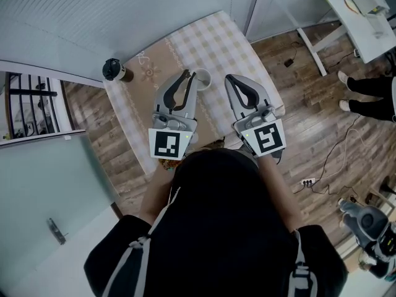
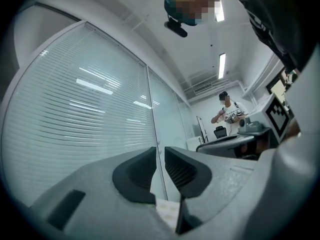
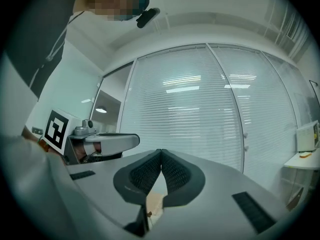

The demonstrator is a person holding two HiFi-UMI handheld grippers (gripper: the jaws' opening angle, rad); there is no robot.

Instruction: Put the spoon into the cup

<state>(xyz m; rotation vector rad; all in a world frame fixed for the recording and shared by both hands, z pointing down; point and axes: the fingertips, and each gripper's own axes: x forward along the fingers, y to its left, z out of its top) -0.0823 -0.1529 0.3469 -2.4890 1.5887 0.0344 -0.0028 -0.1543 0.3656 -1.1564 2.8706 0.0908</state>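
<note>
A white cup (image 1: 202, 78) stands on the small table (image 1: 220, 37) with the checked cloth, just right of my left gripper's tips. No spoon shows in any view. My left gripper (image 1: 189, 74) hovers over the table's middle, its jaws a narrow gap apart and holding nothing (image 2: 160, 151). To the right of the cup, my right gripper (image 1: 229, 78) is shut, its tips touching with nothing between them (image 3: 161, 151). Both gripper views look up at window blinds and the ceiling, so neither shows the table or the cup.
A dark lidded tumbler (image 1: 113, 70) stands at the table's left corner. Wooden floor surrounds the table, with cables (image 1: 334, 166) at the right, a white desk (image 1: 365, 11) and a standing person's legs (image 1: 371, 91) at the far right. Glass partitions run behind and to the left.
</note>
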